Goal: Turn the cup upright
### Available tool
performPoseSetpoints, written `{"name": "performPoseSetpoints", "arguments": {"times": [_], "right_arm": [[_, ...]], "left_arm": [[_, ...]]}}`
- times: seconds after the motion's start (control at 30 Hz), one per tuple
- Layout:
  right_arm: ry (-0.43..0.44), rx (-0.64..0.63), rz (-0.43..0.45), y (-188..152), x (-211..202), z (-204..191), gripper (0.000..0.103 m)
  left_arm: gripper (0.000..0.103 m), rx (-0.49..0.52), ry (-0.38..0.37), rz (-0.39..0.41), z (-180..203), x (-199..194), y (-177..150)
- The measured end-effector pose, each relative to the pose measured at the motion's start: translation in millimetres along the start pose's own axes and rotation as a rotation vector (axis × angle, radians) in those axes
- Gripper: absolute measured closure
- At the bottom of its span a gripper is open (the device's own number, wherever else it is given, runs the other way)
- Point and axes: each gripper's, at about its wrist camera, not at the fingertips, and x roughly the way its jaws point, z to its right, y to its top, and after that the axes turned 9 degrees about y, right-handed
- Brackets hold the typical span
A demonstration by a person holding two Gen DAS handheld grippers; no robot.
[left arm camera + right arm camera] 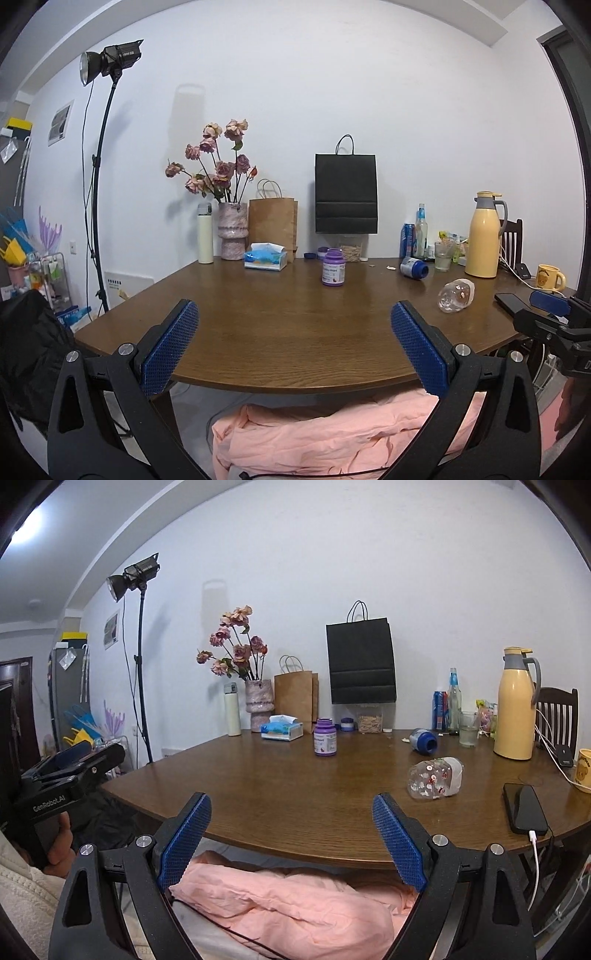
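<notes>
Clear plastic cup with red and white prints [436, 778] lies on its side on the right part of the brown wooden table [295, 794], between a black phone [524, 808] and a toppled blue-capped jar [424, 741]. Left gripper [294, 347] and right gripper [291, 840] hover at the near edge, fingers spread apart, grasping nothing.

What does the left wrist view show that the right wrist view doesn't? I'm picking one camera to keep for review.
Only the left wrist view shows the yellow mug's handle and the right gripper from outside. Only the right wrist view shows the whole black phone with its white cable, and the left gripper from outside. Both show the clear cup lying on its side on the wooden table, and the purple bottle.
</notes>
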Motion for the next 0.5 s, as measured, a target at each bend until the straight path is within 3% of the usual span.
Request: {"name": "performPoseSetpoints", "arguments": {"times": [0.5], "right_arm": [[-0.019,0.013,0.011,-0.2,-2.0,3.3,0.010]], "left_arm": [[0.000,0.018,-0.015,0.001,3.9,-1.9,0.3]]}}
